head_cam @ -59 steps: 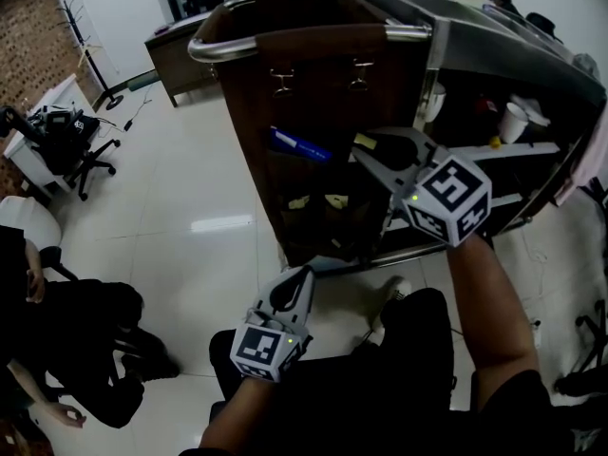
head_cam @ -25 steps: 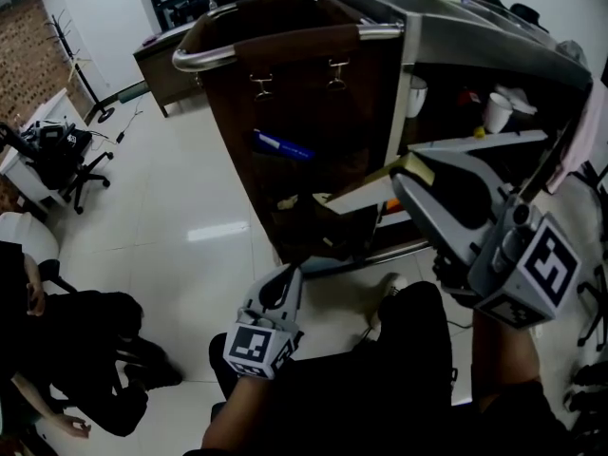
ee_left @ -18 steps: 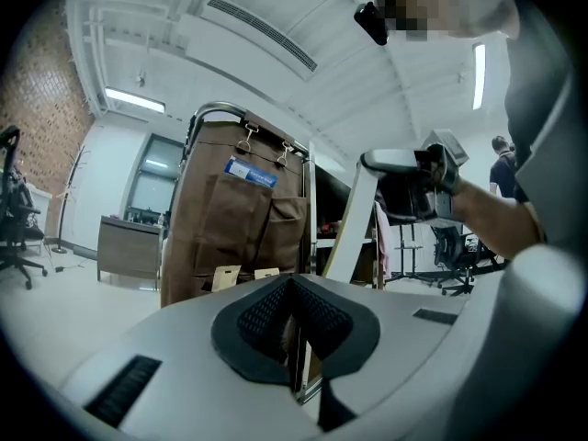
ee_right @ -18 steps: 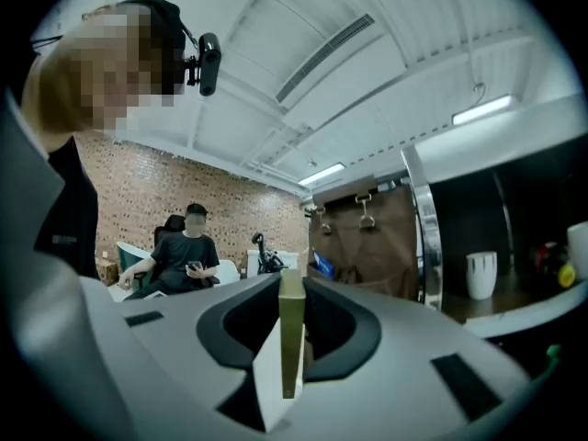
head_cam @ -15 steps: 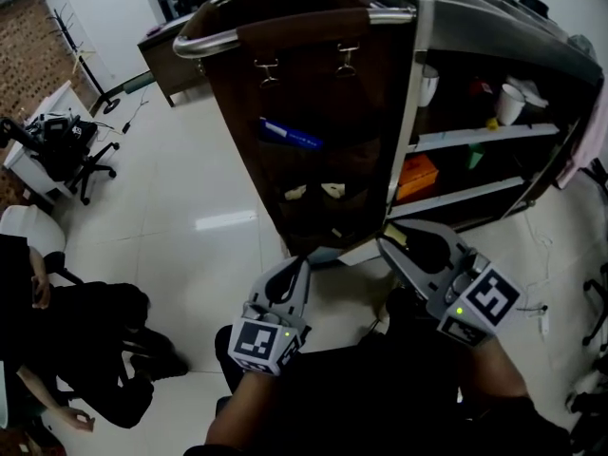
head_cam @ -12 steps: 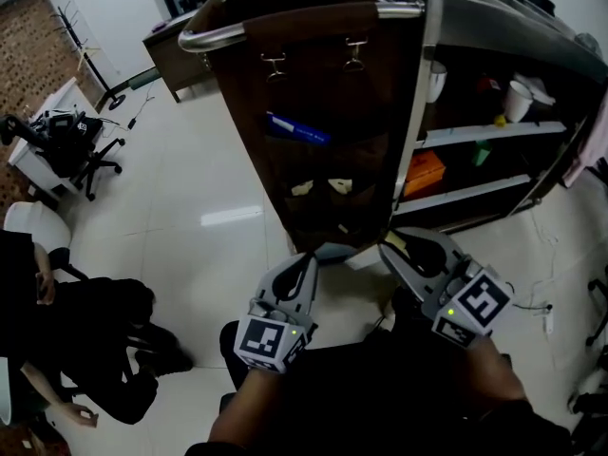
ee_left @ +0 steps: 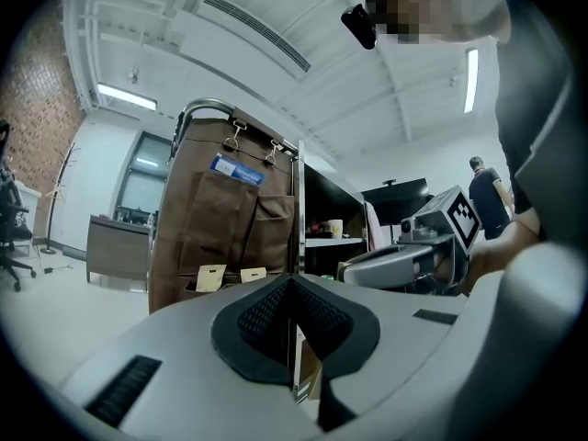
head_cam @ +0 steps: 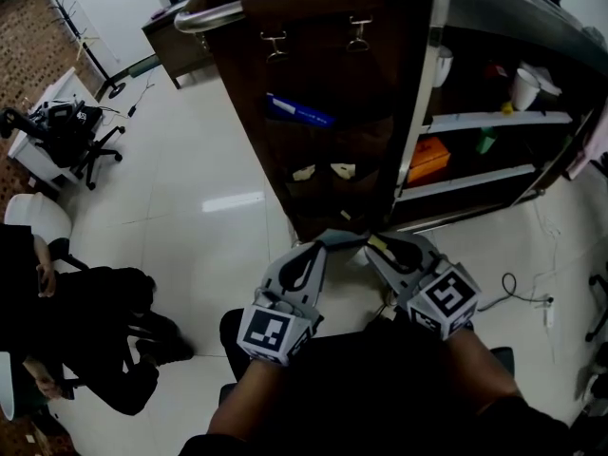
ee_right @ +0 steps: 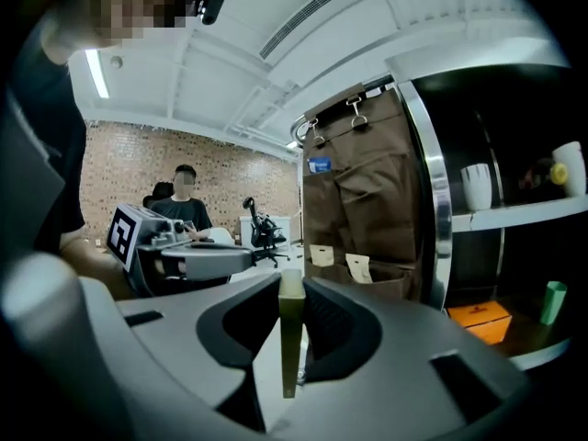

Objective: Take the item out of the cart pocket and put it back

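The right gripper (ee_right: 291, 290) clamps a flat olive-yellow item (ee_right: 290, 338) edge-on between its pads, clear of the cart pocket and low in front of the person's lap. Only its thin edge shows, so any print on it cannot be seen. The left gripper (ee_left: 292, 288) just beside it has its pads (ee_left: 262, 318) pressed together on nothing. Each gripper carries a marker cube (head_cam: 272, 332) of black-and-white squares.

Just beyond the tips hangs the brown fabric pocket organiser (head_cam: 328, 84), clipped to the cart's chrome rail (head_cam: 214, 15). A blue label (head_cam: 299, 112) sits at an upper pocket, its print too small to read. Two tan tags (head_cam: 304, 172) poke from the lower pockets, with no writing that can be made out. To the right, the cart's shelves (head_cam: 494, 120) hold an orange box (head_cam: 429, 158), a green bottle (head_cam: 486, 142) and white cups (head_cam: 524, 88). The cart's top and far end are cut off by the frame.

Open, glossy white floor (head_cam: 190, 198) spreads left of the cart, as far as a seated person (head_cam: 85, 331) and an office chair (head_cam: 76, 131). A cable (head_cam: 521, 294) lies on the floor to the right.
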### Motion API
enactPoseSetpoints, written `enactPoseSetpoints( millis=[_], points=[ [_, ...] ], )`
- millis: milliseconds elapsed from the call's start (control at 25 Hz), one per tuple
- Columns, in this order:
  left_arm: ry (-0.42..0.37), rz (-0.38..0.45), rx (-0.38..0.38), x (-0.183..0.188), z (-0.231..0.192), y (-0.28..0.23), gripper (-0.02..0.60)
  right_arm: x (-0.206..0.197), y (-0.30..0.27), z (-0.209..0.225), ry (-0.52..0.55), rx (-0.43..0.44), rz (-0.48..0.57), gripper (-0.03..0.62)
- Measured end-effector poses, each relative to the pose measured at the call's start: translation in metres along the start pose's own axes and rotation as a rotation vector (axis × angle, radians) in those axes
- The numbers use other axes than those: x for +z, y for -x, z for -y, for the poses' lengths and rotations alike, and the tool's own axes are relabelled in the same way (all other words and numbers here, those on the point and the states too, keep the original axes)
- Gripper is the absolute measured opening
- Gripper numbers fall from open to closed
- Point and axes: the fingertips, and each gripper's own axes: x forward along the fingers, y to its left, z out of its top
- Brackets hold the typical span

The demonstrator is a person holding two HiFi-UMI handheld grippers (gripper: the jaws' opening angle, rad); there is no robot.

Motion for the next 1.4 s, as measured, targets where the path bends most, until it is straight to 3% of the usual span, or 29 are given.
enactPoseSetpoints(
  millis=[800,1400],
  points=[
    [0.029,-0.007,-0.021,-0.002,0.003,-0.001,0.000,-0.007,-0.008,-0.010,-0.007,0.041,-0.021,0.089],
    [0.006,-0.009,-0.003,-0.004,0.000,-0.001,0.000,-0.009,-0.008,-0.011,-0.006,0.047,-0.030,0.089]
  ],
)
